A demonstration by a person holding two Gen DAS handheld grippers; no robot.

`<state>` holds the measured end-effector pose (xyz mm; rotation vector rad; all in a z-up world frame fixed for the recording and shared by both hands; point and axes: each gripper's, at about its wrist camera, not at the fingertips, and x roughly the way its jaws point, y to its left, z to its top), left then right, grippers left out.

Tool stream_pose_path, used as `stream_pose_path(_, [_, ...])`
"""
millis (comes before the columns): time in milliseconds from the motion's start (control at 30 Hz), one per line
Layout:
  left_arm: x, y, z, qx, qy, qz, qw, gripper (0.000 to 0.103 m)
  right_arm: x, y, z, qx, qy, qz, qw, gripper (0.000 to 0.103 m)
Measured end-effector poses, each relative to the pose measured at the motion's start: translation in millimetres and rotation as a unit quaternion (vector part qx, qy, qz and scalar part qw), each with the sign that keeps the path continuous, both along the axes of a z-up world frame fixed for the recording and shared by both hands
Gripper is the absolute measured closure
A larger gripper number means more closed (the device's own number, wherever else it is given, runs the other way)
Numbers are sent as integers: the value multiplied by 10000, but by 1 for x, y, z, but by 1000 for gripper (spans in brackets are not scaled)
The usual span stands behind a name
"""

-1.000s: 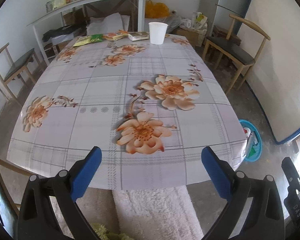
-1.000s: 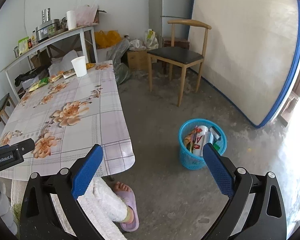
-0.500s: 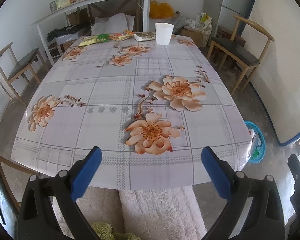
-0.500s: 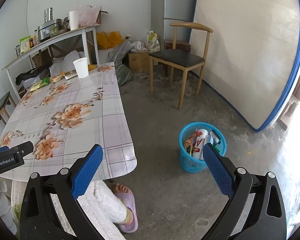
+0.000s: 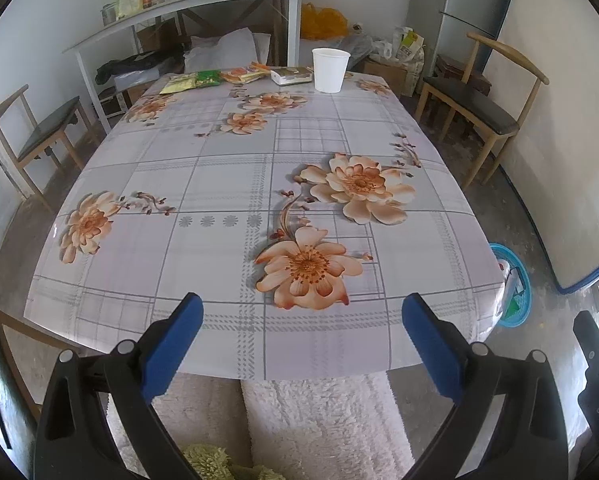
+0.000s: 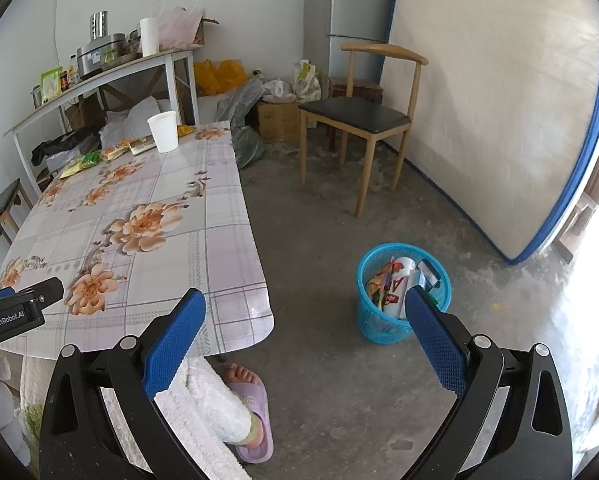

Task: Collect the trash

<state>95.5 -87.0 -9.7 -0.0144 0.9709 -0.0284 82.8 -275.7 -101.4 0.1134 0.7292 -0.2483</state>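
My left tongs: spread wide, nothing between the blue pads, held over the near edge of the bench. My right tongs: likewise wide and empty, held off the bench's near right corner, above the concrete floor. Below them, nearest: my legs in white fleece and one foot in a lilac slipper. Bench, covered with a pale checked oilcloth printed with orange flowers; its near and middle stretches bare. Trash basket, blue mesh, on the floor to the right of the bench's near corner, well apart from it; it holds several wrappers and cartons, details too small to tell. Far end of the bench, left to right: a yellow-green snack packet, an orange packet, a small flat box, a white paper cup standing upright, just right of the box. Wooden chair with dark seat, on the right beyond the bench. Second chair, far left. White shelf table against the far wall, carrying a metal pot, jars and a paper roll; bags and cardboard boxes beneath and beside it.
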Motion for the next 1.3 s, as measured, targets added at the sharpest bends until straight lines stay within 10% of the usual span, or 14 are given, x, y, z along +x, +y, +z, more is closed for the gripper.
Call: stream_pose_path(1300, [-5,27,3,607,-260,-58,9978,5,17,7,8,-281,86,475,9984,7])
